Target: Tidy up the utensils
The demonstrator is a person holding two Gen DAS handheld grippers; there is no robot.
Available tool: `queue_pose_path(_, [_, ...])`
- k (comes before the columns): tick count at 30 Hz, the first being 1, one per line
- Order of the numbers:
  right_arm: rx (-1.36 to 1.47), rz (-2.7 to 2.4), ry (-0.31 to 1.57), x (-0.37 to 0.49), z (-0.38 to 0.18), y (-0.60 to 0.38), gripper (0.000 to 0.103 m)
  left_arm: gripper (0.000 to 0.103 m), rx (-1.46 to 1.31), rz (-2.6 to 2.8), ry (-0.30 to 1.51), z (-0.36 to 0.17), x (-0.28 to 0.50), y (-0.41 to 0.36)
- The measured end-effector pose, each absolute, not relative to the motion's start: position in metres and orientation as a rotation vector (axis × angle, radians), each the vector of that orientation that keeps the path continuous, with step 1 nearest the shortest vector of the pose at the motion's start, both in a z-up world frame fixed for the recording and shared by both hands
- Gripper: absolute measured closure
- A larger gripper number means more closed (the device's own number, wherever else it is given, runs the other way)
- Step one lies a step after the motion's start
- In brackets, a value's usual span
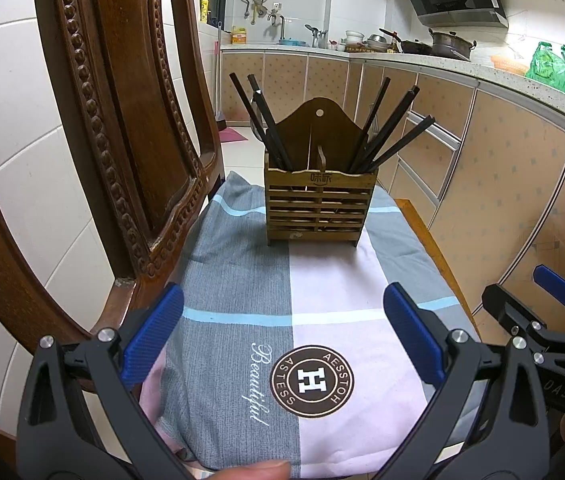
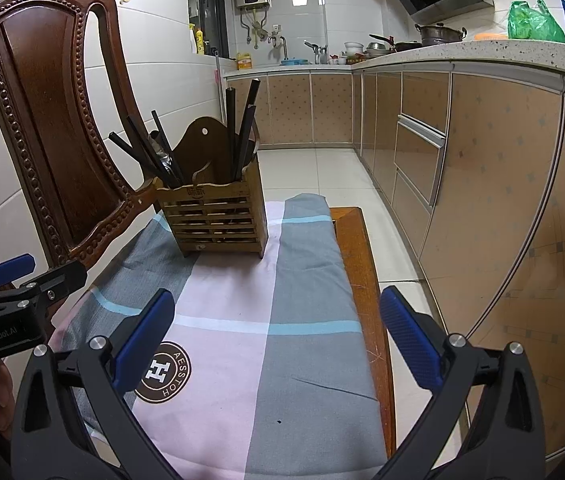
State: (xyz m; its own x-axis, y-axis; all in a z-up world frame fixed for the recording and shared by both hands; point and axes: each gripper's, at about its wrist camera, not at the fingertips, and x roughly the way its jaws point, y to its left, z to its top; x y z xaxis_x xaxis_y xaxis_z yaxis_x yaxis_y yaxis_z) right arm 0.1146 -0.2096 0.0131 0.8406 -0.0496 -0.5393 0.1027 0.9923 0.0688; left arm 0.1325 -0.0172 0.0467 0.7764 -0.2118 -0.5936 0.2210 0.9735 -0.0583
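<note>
Nearest the cameras, the left gripper and the right gripper both hover with fingers spread wide and nothing between them, low over a checked cloth that covers a wooden chair seat. A fingertip shows at the bottom edge of the left view. The cloth between the grippers and the holder lies bare, with its round brown logo close under the left gripper. On the right side the cloth stops short, leaving a strip of bare seat edge, with tiled floor beyond it. Farther back, the wooden utensil holder stands upright on the cloth, near the carved chair back. Dark chopsticks fan out of both its compartments. Kitchen cabinets run along the far right.
</note>
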Motion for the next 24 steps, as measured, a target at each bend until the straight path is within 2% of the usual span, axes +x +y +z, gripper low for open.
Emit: queue_pose_path(24, [0.098, -0.081, 0.554, 0.1139, 0.0122, -0.2118, 0.003, 0.004, 0.015, -0.238, 0.638, 0.0462, 0.1323, -0.0178])
